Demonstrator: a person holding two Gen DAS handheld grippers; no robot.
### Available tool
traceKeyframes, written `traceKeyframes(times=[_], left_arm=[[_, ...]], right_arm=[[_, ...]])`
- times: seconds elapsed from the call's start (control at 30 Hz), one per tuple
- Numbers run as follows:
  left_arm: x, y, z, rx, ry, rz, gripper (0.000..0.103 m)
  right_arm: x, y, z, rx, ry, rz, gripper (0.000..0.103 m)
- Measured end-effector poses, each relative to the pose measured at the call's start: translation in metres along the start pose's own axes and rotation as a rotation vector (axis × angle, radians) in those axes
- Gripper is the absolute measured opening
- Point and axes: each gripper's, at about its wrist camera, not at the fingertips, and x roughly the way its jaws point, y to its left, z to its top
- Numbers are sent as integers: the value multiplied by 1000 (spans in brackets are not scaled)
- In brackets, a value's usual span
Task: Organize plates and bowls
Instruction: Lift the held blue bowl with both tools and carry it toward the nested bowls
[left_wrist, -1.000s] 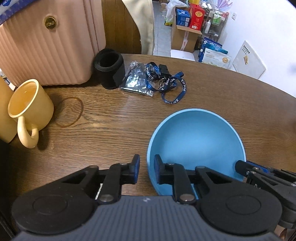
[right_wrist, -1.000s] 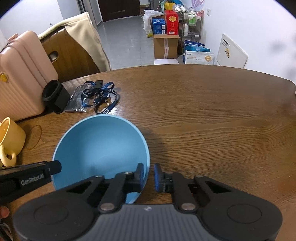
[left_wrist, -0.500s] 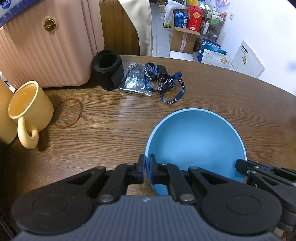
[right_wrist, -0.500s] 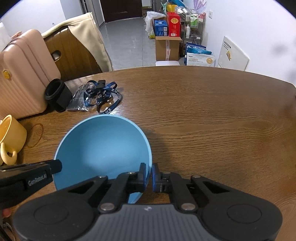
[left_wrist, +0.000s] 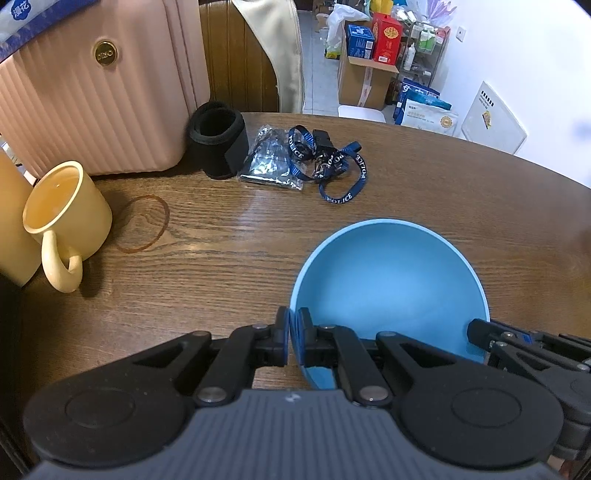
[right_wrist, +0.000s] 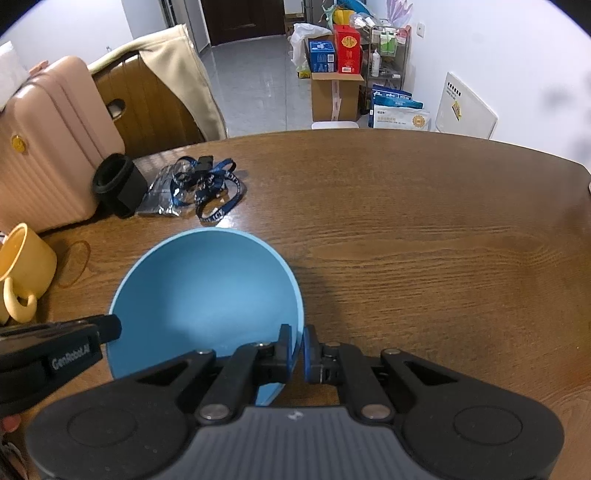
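One blue bowl (left_wrist: 391, 280) on the worktop (right_wrist: 424, 229). Left tongs (left_wrist: 293, 341) clamp its left rim; right tongs (right_wrist: 297, 347) clamp its right rim. One yellow mug (left_wrist: 64, 221), one lanyard (left_wrist: 332, 166).

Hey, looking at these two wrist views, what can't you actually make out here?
- Blue bowl: its near rim and underside, left wrist view, hidden by the left gripper.
- Whether the bowl touches the table: right wrist view, hidden by the right gripper.
- Any plates: none in either view.
- Yellow mug: cut off by the left edge, right wrist view.
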Motion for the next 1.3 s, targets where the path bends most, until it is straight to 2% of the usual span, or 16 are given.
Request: traceKeyframes(times=[0.33, 0.47, 0.8, 1.03, 1.3], left_arm=[[7, 1, 1, -7, 12, -6, 8], [12, 1, 0, -5, 18, -6, 6], [-2, -2, -3, 4, -10, 3, 5], [-24, -11, -9, 21, -39, -11, 3], [-24, 4, -14, 2, -20, -9, 6]], right_arm=[[9, -1, 1, 7, 23, 3, 13], [11, -2, 0, 11, 22, 11, 7], [-3, 3, -3, -6, -12, -5, 7], [-21, 9, -10, -18, -18, 15, 4], [-14, -2, -20, 4, 2, -7, 3]])
